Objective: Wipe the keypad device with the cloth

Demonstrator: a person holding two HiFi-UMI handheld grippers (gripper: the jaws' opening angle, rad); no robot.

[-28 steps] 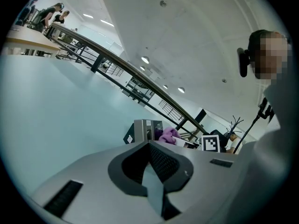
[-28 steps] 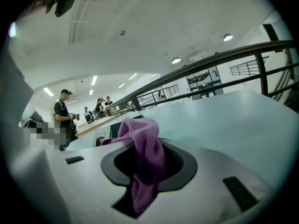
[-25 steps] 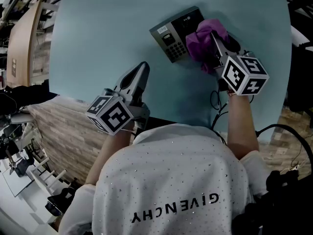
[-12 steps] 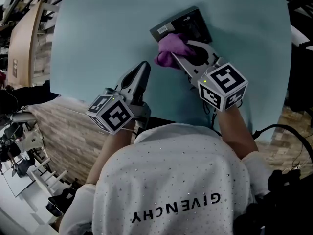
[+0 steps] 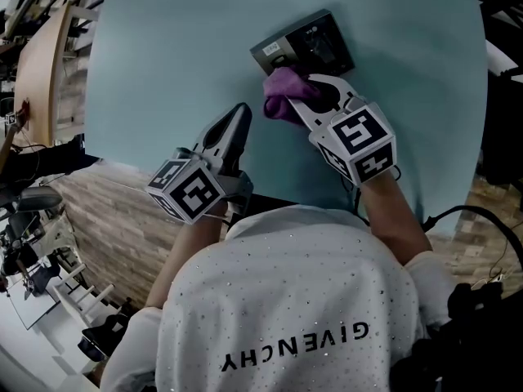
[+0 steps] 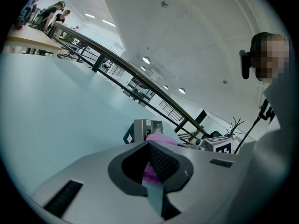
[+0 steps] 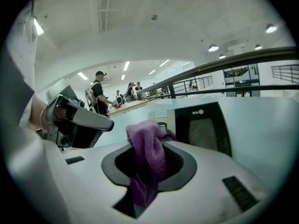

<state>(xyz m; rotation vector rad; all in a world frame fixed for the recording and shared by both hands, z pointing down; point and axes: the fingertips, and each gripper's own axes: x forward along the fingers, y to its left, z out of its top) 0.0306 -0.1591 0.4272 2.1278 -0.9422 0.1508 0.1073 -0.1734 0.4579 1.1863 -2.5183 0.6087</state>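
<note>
We read one word clearly: GIVENCHY, printed across the back of the person's white shirt, upside down in the head view. The keypad device carries a small pale label and a light logo, perhaps a brand mark, both too small to read

surface: pale blue table | on it: keypad device, lying flat

Worktop: pale blue-green, plain and broad.
Floor: light wood-grain planks at the worktop's near edge.
Ceiling: white and high, with round lamps and strip lights lit.
Railing: dark metal rail with bars (it shows in both gripper views).
Far bench: light wood, with people standing beside it.
</note>
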